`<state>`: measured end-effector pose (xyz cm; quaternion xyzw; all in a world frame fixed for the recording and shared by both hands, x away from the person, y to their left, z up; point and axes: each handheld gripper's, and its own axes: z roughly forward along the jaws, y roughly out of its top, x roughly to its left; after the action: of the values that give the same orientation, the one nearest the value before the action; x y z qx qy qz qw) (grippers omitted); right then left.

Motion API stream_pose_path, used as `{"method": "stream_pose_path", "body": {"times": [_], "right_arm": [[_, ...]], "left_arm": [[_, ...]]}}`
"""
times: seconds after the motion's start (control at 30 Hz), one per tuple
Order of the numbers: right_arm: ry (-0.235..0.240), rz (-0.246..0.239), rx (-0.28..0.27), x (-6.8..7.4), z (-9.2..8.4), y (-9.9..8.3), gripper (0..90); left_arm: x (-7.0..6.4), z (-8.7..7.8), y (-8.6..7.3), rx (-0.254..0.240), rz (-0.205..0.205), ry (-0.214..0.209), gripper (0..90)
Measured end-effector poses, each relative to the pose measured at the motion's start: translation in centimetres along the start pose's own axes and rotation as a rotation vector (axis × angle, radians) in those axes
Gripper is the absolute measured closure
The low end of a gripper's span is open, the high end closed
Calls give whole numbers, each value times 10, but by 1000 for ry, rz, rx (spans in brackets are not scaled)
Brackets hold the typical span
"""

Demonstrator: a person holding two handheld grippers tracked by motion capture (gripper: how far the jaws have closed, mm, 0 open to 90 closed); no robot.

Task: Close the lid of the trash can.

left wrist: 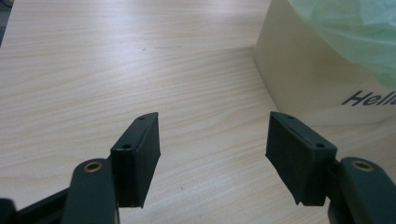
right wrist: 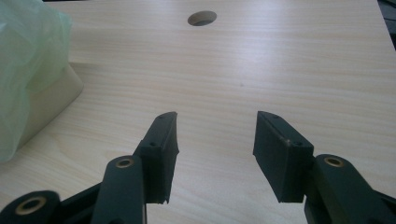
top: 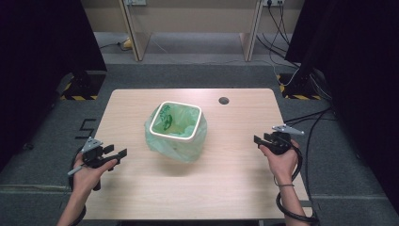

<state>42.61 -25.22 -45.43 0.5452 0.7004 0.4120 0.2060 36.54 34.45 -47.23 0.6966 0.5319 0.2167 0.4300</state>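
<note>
The cream bin point(top: 175, 120) (lined with a green bag point(top: 181, 146)) stands mid-bench point(top: 235, 188); the left hand-held gripper point(top: 123, 153) and right hand-held gripper point(top: 256, 139) flank it, well apart, both gaping and empty.

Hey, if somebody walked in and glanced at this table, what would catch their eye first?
The cream bin in the middle of the wooden table, lined with a green plastic bag that spills over its rim. Then the left gripper and right gripper on either side of it, jaws open, holding nothing.
</note>
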Motion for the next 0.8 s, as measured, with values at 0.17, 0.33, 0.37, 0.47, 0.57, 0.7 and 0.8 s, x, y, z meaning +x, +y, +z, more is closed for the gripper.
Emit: {"method": "stream_pose_path", "body": {"times": [0.17, 0.33, 0.37, 0.47, 0.57, 0.7, 0.8], "right_arm": [[-8, 4, 14, -4, -1, -11, 492], [-24, 12, 18, -9, -3, -22, 489], [-28, 11, 18, -10, -3, -23, 487], [-34, 4, 24, -11, -3, -29, 482], [-37, 7, 18, -11, -3, -34, 480], [-34, 16, 13, -11, -2, -41, 476], [-27, 12, 12, -10, 1, -45, 475]], "left_arm": [[1, 0, -6, 9, -2, 9, 344], [2, -1, -10, 6, -1, 15, 343], [2, -1, -11, 9, -2, 16, 343], [3, 0, -15, 11, -7, 22, 342], [3, 1, -19, 17, -9, 24, 342], [4, 1, -23, -15, -11, 51, 342], [4, 1, -26, -20, -8, 66, 342]]}}
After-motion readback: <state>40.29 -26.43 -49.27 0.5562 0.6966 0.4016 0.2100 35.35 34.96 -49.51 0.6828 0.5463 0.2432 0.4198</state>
